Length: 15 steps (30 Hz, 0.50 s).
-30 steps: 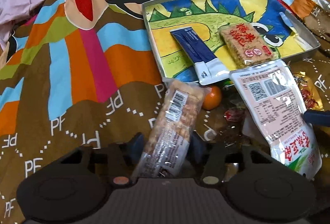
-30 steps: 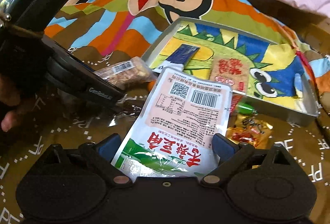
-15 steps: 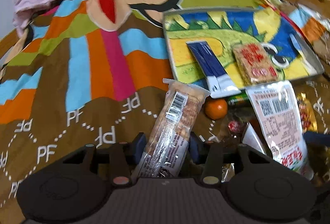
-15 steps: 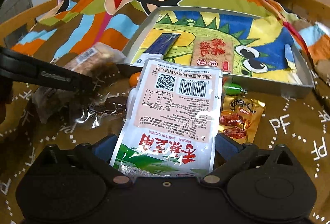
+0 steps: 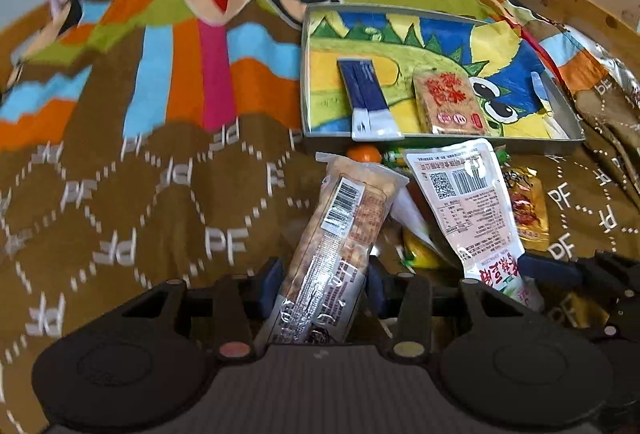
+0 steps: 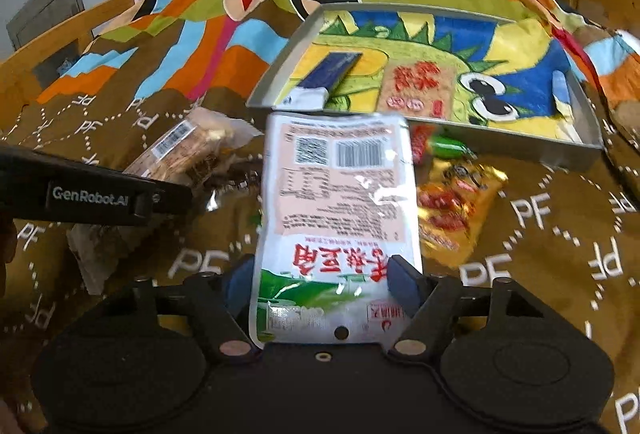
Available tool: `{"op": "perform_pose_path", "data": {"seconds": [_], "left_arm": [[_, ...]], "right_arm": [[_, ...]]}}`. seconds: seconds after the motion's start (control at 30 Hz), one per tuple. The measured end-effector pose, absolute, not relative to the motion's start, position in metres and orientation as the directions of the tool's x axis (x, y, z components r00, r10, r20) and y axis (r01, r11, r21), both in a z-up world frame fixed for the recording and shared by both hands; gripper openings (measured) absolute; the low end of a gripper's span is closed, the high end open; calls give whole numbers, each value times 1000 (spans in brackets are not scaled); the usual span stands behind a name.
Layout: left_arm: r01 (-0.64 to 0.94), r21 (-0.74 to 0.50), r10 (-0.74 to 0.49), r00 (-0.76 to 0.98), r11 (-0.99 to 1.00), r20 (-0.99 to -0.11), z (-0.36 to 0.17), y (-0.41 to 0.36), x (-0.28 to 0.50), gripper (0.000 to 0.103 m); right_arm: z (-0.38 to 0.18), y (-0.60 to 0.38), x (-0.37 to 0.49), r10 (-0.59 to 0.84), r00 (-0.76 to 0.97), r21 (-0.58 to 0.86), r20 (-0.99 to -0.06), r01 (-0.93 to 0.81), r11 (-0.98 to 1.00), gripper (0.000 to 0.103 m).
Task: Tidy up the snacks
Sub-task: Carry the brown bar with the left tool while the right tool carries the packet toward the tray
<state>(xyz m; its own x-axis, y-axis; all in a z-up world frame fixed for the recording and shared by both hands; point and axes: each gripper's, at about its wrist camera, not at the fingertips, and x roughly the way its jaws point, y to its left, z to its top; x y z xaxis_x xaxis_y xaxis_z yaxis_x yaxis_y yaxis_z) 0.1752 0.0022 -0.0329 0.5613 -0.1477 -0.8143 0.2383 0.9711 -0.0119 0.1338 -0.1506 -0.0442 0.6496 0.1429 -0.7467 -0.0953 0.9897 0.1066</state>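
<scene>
Brown cartoon-print cloth [image 5: 160,194] covers the surface I'm working over. My left gripper [image 5: 322,284] is clamped on a long clear-wrapped snack bar [image 5: 340,234], lifted and pointing toward the far tray [image 5: 440,140]. My right gripper [image 6: 320,282] pinches a white pouch [image 6: 340,194] by its near end, its far end just short of the tray's near wall. Inside the tray lie a blue packet [image 5: 366,94] and a square cracker pack [image 5: 446,100]. A gold packet [image 6: 456,202] sits right of the pouch.
</scene>
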Motion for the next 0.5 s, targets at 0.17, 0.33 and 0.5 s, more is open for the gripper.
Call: {"op": "perform_pose_path", "data": {"seconds": [0.17, 0.33, 0.5], "left_arm": [[157, -69, -146, 553, 985, -820, -33, 13, 171, 48], [124, -91, -145, 559, 988, -816, -32, 21, 173, 48], [124, -113, -163, 549, 986, -820, -34, 22, 175, 48]], "right_arm": [[-44, -159, 140, 112, 674, 92, -730, -66, 994, 96], [-53, -167, 162, 134, 661, 143, -738, -41, 989, 100], [-58, -181, 175, 160, 656, 209, -737, -2, 978, 102]]}}
